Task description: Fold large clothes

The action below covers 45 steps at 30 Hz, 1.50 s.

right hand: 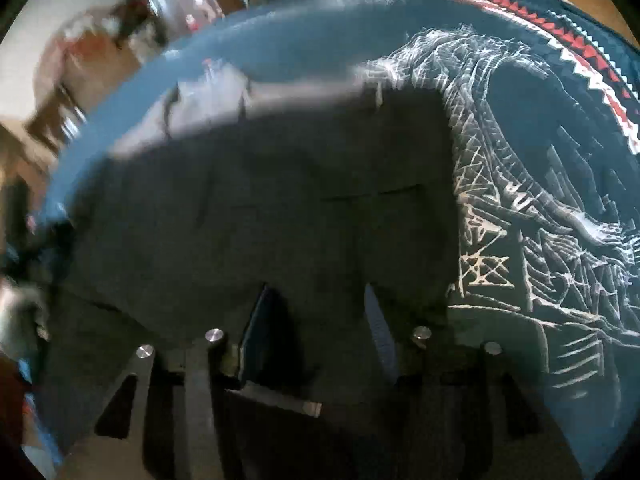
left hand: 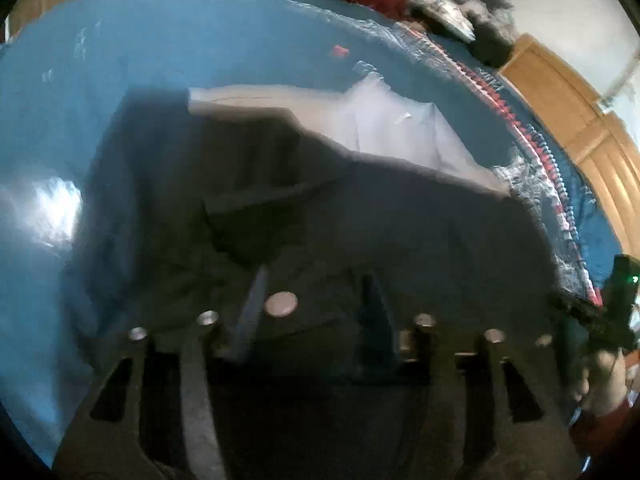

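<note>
Dark denim trousers (left hand: pixel 360 220) hang spread between my two grippers above a blue bed cover (left hand: pixel 200 40). Their white pocket lining (left hand: pixel 380 120) shows along the far edge. In the left wrist view the left gripper (left hand: pixel 314 300) is shut on the waistband, and a metal button (left hand: pixel 281 304) sits between its fingers (left hand: pixel 252 308). In the right wrist view the right gripper (right hand: pixel 316 312) is shut on the same trousers (right hand: pixel 280 200), with dark cloth draped over its fingers (right hand: pixel 378 328). The right gripper's body (left hand: pixel 618 296) and the hand (left hand: pixel 604 376) holding it show at the right edge. Both views are blurred.
The cover carries a white line pattern (right hand: pixel 540 220) and a red and white zigzag border (right hand: pixel 580 52). A wooden bed frame (left hand: pixel 580 120) runs along the right. Piled clothes (left hand: pixel 460 4) lie beyond the far edge. Room furniture (right hand: pixel 80 80) shows blurred at the left.
</note>
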### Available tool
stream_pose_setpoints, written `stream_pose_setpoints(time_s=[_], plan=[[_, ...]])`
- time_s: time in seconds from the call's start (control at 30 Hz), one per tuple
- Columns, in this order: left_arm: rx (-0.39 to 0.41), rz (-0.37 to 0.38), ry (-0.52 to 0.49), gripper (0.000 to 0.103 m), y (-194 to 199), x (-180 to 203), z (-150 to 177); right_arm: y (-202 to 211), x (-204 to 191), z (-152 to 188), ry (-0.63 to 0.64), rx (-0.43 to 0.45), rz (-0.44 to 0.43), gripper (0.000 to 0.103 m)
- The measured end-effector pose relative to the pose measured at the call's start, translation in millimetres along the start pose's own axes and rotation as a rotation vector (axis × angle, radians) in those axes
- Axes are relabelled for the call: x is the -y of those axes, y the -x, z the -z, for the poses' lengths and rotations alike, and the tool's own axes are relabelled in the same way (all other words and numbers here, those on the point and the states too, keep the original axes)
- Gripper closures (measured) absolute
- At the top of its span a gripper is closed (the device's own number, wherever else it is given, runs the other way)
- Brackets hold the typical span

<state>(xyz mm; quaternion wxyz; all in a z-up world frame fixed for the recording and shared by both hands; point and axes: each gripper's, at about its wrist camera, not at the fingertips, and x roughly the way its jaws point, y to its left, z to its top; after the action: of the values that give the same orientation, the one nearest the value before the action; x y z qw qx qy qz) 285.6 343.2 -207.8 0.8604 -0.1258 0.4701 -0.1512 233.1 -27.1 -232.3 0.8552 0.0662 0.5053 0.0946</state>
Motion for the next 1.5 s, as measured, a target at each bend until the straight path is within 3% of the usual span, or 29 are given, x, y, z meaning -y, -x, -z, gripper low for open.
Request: stream_pose_setpoints(time_s=[0.1, 0.27, 0.37, 0.4, 0.43, 0.47, 0.5, 0.53, 0.6, 0.63, 0.67, 0.7, 0.87, 0.9, 1.03, 1.23, 1.33, 1.5], plan=[[0.075, 0.028, 0.001, 0.054, 48.8, 1.5, 8.4, 28.7, -7.9, -2.5, -0.002, -0.003, -0.011, 0.049], [0.224, 0.025, 0.085, 0.050, 151.8, -35.4, 46.2, 137.9, -13.7, 11.6, 0.021, 0.173, -0.003, 0.049], [0.329, 0.000, 0.139, 0.049, 215.1, -54.6, 71.2, 229.8, -29.8, 37.9, 0.074, 0.348, 0.049, 0.046], [0.364, 0.000, 0.150, 0.046, 237.8, -58.0, 84.8, 265.4, -39.1, 56.3, 0.098, 0.443, 0.088, 0.039], [0.392, 0.008, 0.157, 0.043, 251.9, -56.5, 94.6, 285.8, -42.5, 69.2, 0.104, 0.500, 0.108, 0.009], [0.412, 0.027, 0.169, 0.027, 260.3, -57.7, 101.5, 304.5, -43.0, 86.8, 0.089, 0.550, 0.126, 0.000], [0.420, 0.053, 0.186, 0.005, 267.8, -57.3, 117.1, 311.0, -36.4, 103.0, 0.062, 0.527, 0.107, 0.000], [0.417, 0.074, 0.199, 0.000, 270.7, -59.7, 130.1, 308.1, -29.1, 109.4, 0.045, 0.451, 0.077, 0.000], [0.365, 0.130, 0.208, 0.001, 259.4, -62.1, 154.9, 282.0, -9.2, 132.1, -0.003, 0.250, 0.037, 0.002], [0.337, 0.137, 0.215, 0.002, 250.0, -59.4, 164.1, 269.8, -0.1, 146.6, -0.023, 0.189, 0.034, 0.015], [0.312, 0.137, 0.230, 0.007, 245.0, -60.7, 175.8, 255.6, 10.5, 162.7, -0.051, 0.122, 0.028, 0.029], [0.280, 0.156, 0.237, 0.015, 238.9, -61.8, 184.8, 242.3, 20.8, 176.8, -0.086, 0.060, 0.009, 0.034], [0.166, 0.172, 0.185, 0.042, 225.4, -54.9, 205.6, 197.5, 56.7, 240.7, -0.240, -0.128, -0.146, 0.038], [0.150, 0.176, 0.168, 0.042, 222.5, -51.9, 207.6, 189.9, 58.6, 251.0, -0.265, -0.166, -0.180, 0.038], [0.133, 0.219, 0.159, 0.042, 227.4, -51.4, 218.4, 162.8, 60.0, 271.2, -0.257, -0.251, -0.180, 0.038], [0.097, 0.268, 0.224, 0.038, 238.6, -70.5, 244.4, 121.7, 65.7, 277.7, -0.275, -0.342, -0.196, 0.036], [0.077, 0.302, 0.251, 0.030, 242.6, -80.0, 255.2, 111.0, 68.1, 275.0, -0.278, -0.377, -0.210, 0.031], [0.009, 0.293, 0.255, 0.025, 236.2, -87.2, 273.1, 93.0, 68.6, 279.6, -0.249, -0.408, -0.224, 0.027]])
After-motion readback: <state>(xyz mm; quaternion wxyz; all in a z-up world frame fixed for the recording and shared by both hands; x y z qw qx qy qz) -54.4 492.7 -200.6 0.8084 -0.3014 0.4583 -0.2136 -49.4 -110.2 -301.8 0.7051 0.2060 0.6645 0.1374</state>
